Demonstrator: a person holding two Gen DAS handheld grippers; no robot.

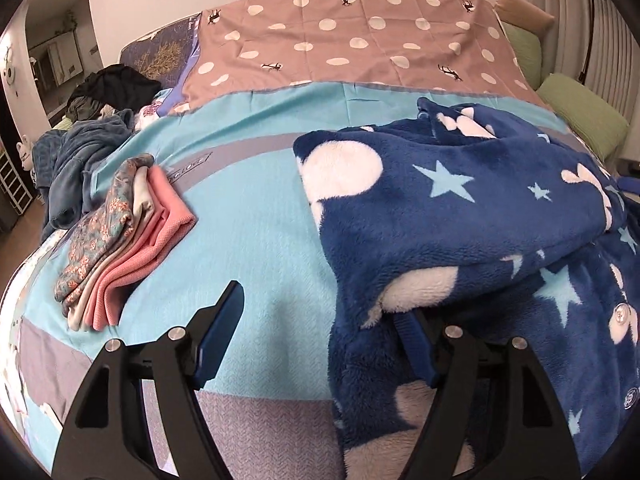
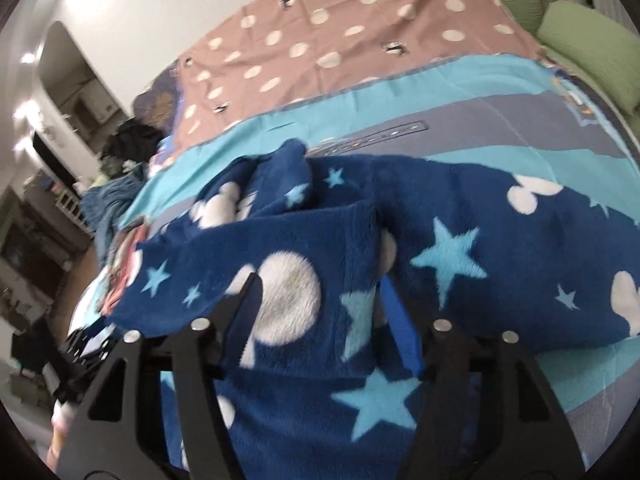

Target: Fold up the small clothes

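Note:
A navy fleece garment (image 1: 472, 216) with white blobs and light-blue stars lies rumpled on the right half of the bed; it also fills the right wrist view (image 2: 440, 240). My left gripper (image 1: 316, 320) is open at the garment's left edge; its right finger is half under the fleece hem, its left finger stands free over the blue cover. My right gripper (image 2: 320, 296) is open, with fleece lying between and over its fingers. A folded stack of pink and floral clothes (image 1: 120, 232) lies on the bed to the left.
The bed has a turquoise and grey cover (image 1: 256, 216) and a pink polka-dot sheet (image 1: 352, 40) behind. A heap of dark and teal clothes (image 1: 88, 128) sits at the far left edge. Green pillows (image 1: 584, 116) line the right side.

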